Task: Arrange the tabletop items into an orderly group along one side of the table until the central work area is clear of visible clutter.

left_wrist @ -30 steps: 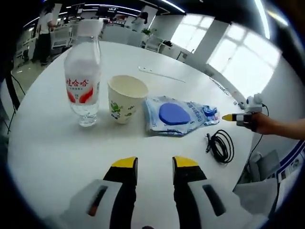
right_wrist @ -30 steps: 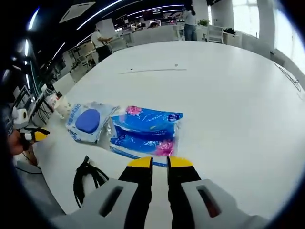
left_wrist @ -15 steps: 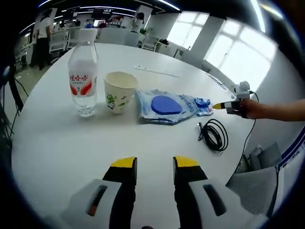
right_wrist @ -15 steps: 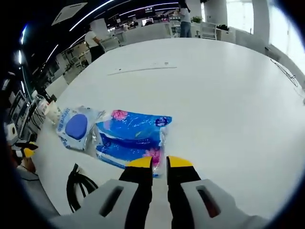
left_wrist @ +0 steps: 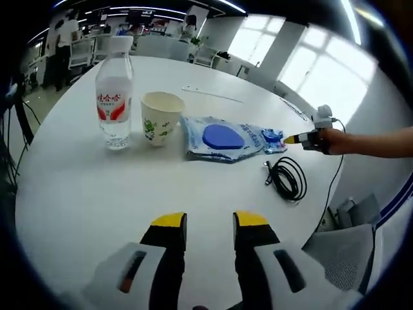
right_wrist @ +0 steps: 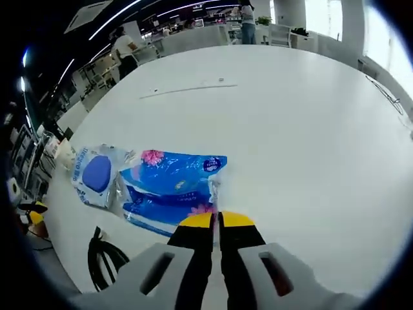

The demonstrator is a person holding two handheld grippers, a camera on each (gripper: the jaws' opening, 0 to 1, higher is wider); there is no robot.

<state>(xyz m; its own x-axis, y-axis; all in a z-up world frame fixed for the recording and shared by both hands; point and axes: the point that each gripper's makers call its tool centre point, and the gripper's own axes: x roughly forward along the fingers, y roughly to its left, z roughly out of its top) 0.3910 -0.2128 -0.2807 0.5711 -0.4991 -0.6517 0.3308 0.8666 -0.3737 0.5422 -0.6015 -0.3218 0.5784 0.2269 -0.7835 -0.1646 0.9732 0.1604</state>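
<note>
The blue tissue pack lies flat on the white table, close in front of the right gripper. Its near right corner sits right at the yellow tips. The jaws are almost pressed together, with just a thin slit between them. A bit of the pack's edge looks caught in that slit, but I cannot tell for sure.

Just to the left of the pack, touching it, lies a clear pouch with a blue round pad. Near that, toward the table edge, is a coiled black cable.

In the left gripper view the pouch lies in the middle. A paper cup stands just to its left, and a water bottle stands left of the cup. The cable is to the right. The left gripper hangs over bare table, near us, with its jaws spread and nothing in them.

I think the step now is grabbing the tissue pack by its corner. Next it should be pulled over to line up with the cup and bottle row. The thin wrap could slip out, so the pinch must be tight.
</note>
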